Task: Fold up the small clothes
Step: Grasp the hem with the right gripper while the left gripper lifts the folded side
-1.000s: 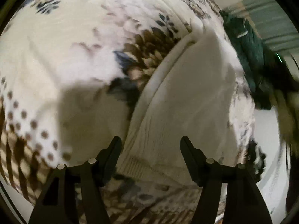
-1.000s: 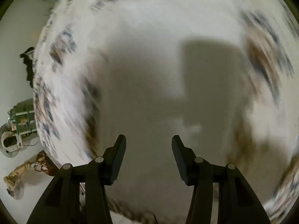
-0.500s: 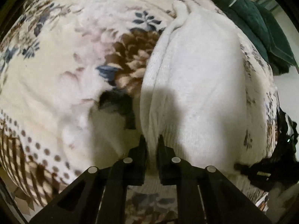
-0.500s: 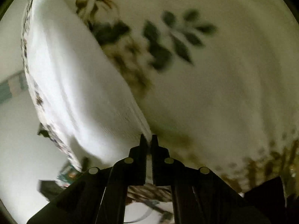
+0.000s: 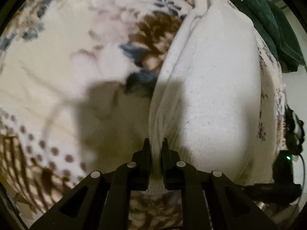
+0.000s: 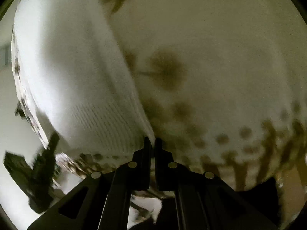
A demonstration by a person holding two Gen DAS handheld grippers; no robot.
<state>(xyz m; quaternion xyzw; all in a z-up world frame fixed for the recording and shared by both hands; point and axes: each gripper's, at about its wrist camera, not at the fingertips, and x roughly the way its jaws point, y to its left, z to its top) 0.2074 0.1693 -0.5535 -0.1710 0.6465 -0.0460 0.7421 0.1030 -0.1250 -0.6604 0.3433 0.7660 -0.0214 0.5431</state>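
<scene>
Claws [image 5: 155,146] still clamping sweater [image 5: 211,95]

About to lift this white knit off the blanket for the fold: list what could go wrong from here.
1. The left gripper pinches only a narrow bunched ridge at the edge of the white knit garment; it may slip out on lifting.
2. The right gripper bites right at the garment's ribbed corner, directly over the floral blanket, so it could be pinching blanket too and drag it along.
3. The dark green clothes lie close beyond the garment; a wide fold might catch them.
</scene>
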